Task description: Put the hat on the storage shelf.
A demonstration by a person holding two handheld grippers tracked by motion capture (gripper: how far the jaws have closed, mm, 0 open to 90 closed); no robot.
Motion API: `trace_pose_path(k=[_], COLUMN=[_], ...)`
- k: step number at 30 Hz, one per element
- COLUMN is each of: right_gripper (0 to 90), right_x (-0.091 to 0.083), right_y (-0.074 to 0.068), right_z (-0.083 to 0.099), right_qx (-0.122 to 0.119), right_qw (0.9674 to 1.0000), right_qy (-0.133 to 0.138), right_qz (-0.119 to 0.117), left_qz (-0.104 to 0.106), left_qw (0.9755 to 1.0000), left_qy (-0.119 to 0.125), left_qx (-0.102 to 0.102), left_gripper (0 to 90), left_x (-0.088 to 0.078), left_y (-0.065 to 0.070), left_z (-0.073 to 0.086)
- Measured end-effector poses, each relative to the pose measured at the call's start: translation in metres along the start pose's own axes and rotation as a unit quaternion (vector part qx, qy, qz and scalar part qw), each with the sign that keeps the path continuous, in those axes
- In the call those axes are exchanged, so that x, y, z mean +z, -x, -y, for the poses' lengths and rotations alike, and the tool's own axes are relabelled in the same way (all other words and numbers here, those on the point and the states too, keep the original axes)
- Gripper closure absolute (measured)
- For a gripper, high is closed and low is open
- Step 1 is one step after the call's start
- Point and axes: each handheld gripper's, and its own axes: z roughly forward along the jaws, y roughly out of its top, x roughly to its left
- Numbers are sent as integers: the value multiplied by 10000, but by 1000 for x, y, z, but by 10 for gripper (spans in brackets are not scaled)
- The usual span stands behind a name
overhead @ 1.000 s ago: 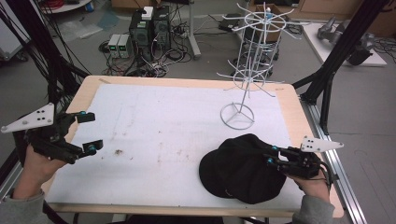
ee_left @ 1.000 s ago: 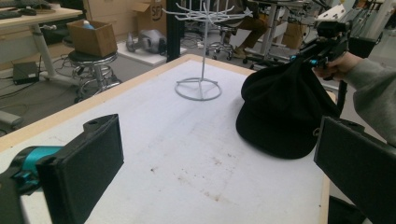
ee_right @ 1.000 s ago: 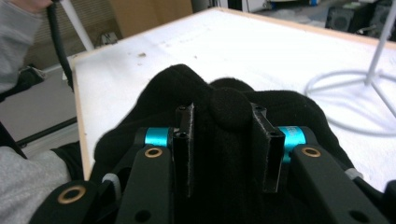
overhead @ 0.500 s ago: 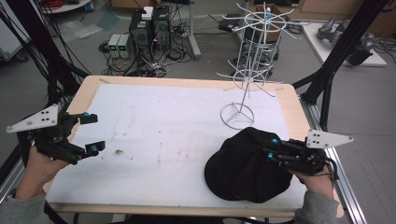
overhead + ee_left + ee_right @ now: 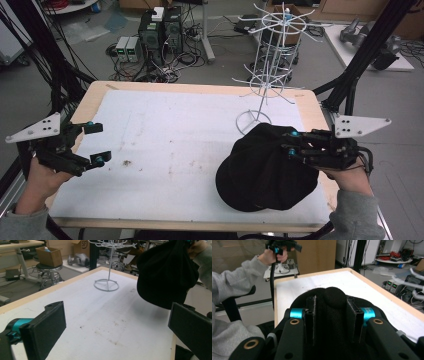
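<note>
The right tongs (image 5: 290, 142) are pinching a fold of the black cap (image 5: 267, 170), holding it clear of the bench (image 5: 175, 145) near the white wire rack (image 5: 267, 75). The cap is hanging limp, so it looks soft and light, sagging from wherever it is gripped; the stiffer brim edge is probably offering steadier hold. The left tongs (image 5: 95, 145) are standing wide open, gripping nothing.
</note>
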Motion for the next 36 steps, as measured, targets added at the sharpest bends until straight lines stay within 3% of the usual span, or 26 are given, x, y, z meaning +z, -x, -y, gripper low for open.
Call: trace_pose_path(k=[8,16,18,19,24,27,36], right_gripper=[665,665,665,666,666,666,666], right_x=[-12,-28,-28,-29,-25,-21,-16], right_y=[-4,-10,-11,-13,-16,-18,-12], right_z=[-49,-98,-103,-116,-144,-162,-201], right_qx=[-312,-682,-678,-713,-899,-1003,-1143], right_qw=[9990,9957,9958,9961,9957,9948,9922], right_qy=[168,532,527,452,146,34,368], right_qz=[-265,-329,-321,-261,-147,-150,-329], left_qz=[77,58,71,80,180,52,-149], left_qw=[9999,9997,9997,9996,9995,9996,9991], left_qy=[38,164,177,198,205,145,204], left_qx=[-84,-166,-164,-162,-156,-226,-347], left_gripper=[18,17,18,18,18,17,17], left_x=[-3,-12,-13,-15,-16,-18,-37], left_y=[0,1,1,2,1,0,0], left_z=[2,1,0,0,0,2,7])
